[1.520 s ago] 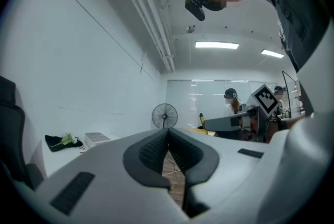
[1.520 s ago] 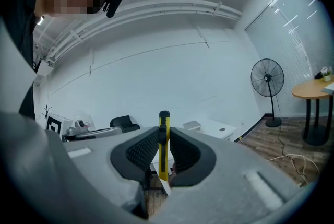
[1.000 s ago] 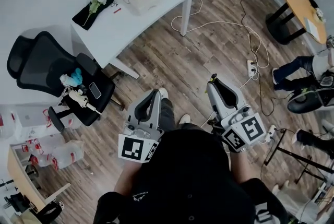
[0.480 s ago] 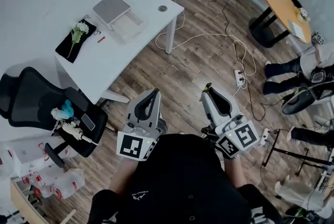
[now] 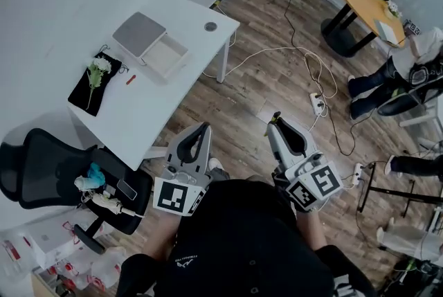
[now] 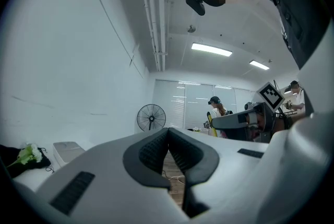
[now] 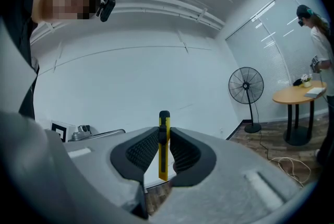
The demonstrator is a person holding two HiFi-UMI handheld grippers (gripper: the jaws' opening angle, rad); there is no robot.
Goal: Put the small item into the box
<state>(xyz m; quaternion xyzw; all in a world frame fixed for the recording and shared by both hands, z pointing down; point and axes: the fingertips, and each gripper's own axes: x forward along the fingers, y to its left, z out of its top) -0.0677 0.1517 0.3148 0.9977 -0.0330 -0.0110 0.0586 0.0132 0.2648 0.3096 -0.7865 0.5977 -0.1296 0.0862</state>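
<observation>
Yellow with a black tip, a slim utility knife (image 7: 164, 154) stands upright between the jaws of the right gripper (image 7: 164, 137), which are clenched on its flat sides. The left gripper (image 6: 168, 133) has its jaws pressed together at the tips with nothing between them.

In the head view both grippers are held at the person's waist, over the wood floor (image 5: 263, 81), pointing up and forward. The box (image 5: 166, 57) sits open on the white table (image 5: 163, 105), with its grey lid (image 5: 138, 32) laid back right beside the tray. It is well apart from the knife, off to the person's left and ahead.

By my reckoning the pickup is done and the item is secure. What's left is the walk to the table, bringing the knife over the open tray, and letting go
</observation>
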